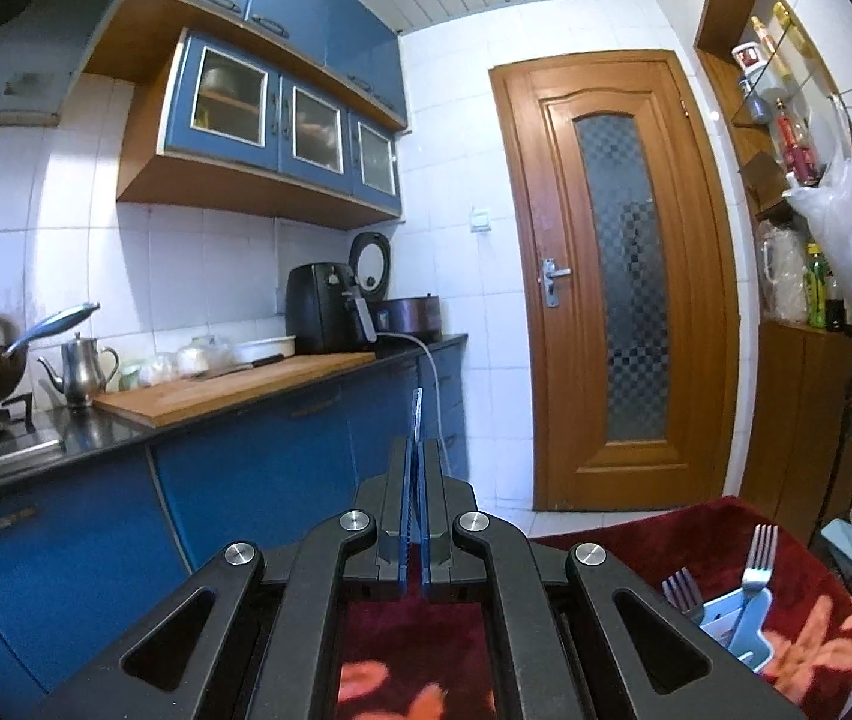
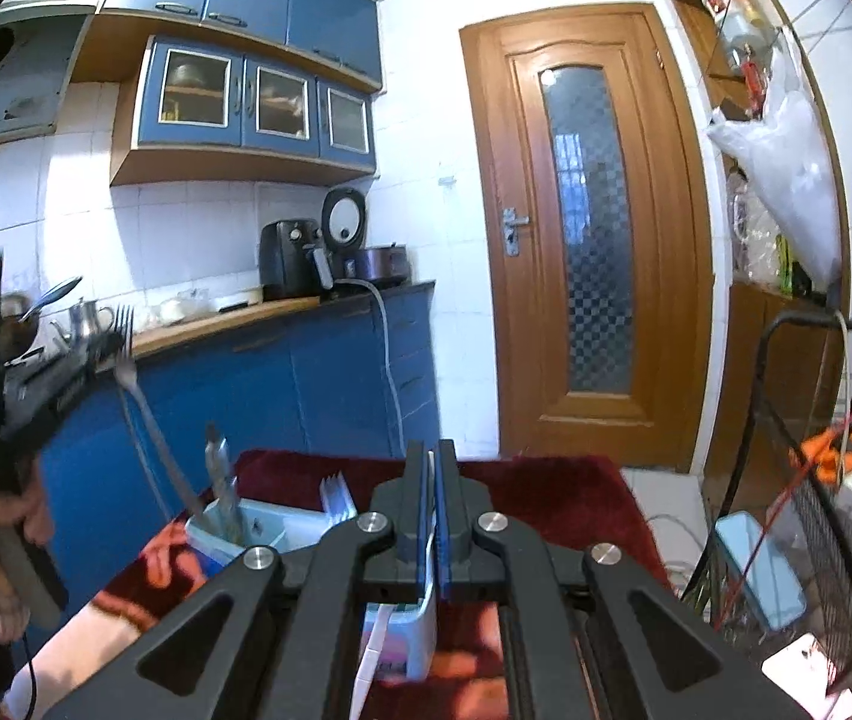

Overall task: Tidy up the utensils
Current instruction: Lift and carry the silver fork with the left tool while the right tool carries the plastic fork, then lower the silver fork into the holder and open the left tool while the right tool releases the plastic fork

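My left gripper (image 1: 418, 420) is shut with nothing between its pads, raised above the red flowered cloth (image 1: 636, 540). Low at the right of the left wrist view, two forks (image 1: 759, 552) stand tines up in a light blue utensil holder (image 1: 747, 630). My right gripper (image 2: 432, 450) is also shut and empty, just above the holder (image 2: 246, 534). In the right wrist view a fork (image 2: 126, 354) leans out of the holder beside a blurred utensil (image 2: 216, 462). The left gripper (image 2: 96, 366), held by a hand (image 2: 30, 516), shows blurred at the left, close to that fork's tines.
A blue kitchen counter (image 1: 246, 396) with a cutting board, kettle and pot runs along the left. A wooden door (image 1: 612, 276) stands ahead. At the right are a black wire basket (image 2: 822, 480) and a phone (image 2: 762, 570).
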Demonstrator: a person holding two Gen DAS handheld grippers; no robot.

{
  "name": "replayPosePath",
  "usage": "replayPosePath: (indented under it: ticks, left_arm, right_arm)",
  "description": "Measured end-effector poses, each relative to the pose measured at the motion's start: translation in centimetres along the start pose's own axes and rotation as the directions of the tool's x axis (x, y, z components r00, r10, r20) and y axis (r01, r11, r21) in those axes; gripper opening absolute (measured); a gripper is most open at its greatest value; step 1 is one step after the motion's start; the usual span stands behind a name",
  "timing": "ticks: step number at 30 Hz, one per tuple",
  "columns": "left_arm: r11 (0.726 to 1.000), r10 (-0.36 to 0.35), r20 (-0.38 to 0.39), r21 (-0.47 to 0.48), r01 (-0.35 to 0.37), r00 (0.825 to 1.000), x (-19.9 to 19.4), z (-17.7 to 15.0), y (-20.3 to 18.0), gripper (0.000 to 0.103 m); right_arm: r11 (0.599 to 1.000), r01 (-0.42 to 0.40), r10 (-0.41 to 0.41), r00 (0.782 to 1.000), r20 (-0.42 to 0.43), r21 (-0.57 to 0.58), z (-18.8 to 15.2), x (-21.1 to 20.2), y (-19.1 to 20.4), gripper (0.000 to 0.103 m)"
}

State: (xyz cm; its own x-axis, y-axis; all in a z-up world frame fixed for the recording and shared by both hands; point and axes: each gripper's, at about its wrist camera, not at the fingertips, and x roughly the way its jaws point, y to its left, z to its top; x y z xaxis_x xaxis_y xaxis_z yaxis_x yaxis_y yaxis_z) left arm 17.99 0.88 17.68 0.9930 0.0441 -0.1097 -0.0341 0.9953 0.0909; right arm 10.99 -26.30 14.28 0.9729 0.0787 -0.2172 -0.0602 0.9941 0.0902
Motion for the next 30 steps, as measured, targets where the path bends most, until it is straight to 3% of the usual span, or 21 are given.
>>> replayPosePath:
  ticks: [10,17,30]
  left_arm:
    - [0.999,-0.042,-0.030,0.029,0.043,0.999,1.6,-1.5,-1.6,0.002]
    - [0.995,-0.102,-0.083,0.011,0.103,0.991,2.3,-3.6,-2.5,0.002]
    - [0.985,-0.167,-0.169,-0.063,0.159,0.971,3.2,-7.1,-2.4,0.002]
  right_arm:
    - [0.997,0.078,-0.077,0.995,0.059,-0.016,2.1,4.0,0.1,0.003]
    - [0.990,0.138,-0.136,0.988,0.079,-0.023,1.1,7.1,0.3,0.003]
    - [0.994,0.088,-0.084,0.995,0.052,-0.066,-1.3,8.1,0.9,0.004]
